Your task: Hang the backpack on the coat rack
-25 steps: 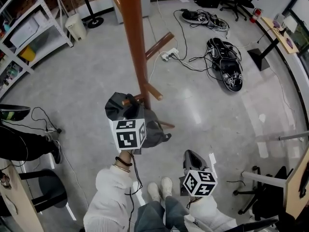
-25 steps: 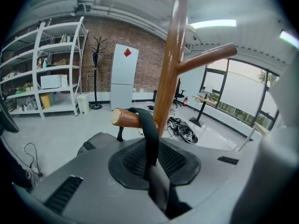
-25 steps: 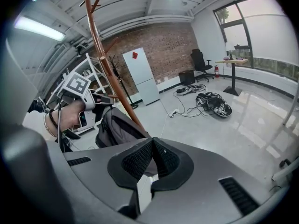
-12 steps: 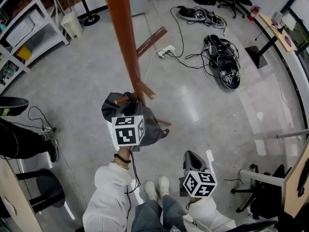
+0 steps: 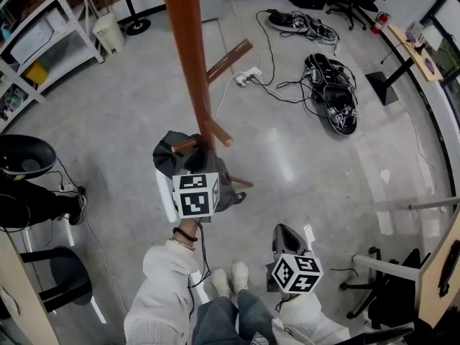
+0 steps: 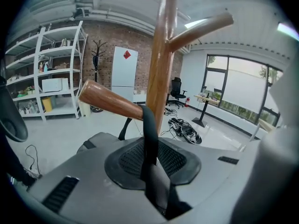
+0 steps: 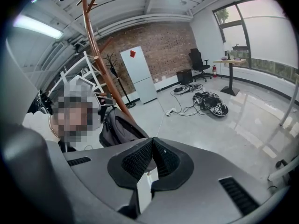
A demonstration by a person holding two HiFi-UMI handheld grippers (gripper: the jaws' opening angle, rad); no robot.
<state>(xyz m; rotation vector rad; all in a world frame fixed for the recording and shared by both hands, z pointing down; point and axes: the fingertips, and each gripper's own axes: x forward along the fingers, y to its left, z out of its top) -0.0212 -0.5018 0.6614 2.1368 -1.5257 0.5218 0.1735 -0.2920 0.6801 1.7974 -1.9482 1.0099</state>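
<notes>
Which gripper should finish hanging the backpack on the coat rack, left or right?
Left. The left gripper is shut on the strap, already looped over the peg. The right gripper is shut, empty, and hangs low, away from the coat rack.

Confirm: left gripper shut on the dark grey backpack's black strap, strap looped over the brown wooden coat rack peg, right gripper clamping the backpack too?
Not quite. The right gripper is shut on nothing, apart from the dark grey backpack; the right gripper view shows it. The left gripper on the black strap and the strap over the brown wooden peg are right.
</notes>
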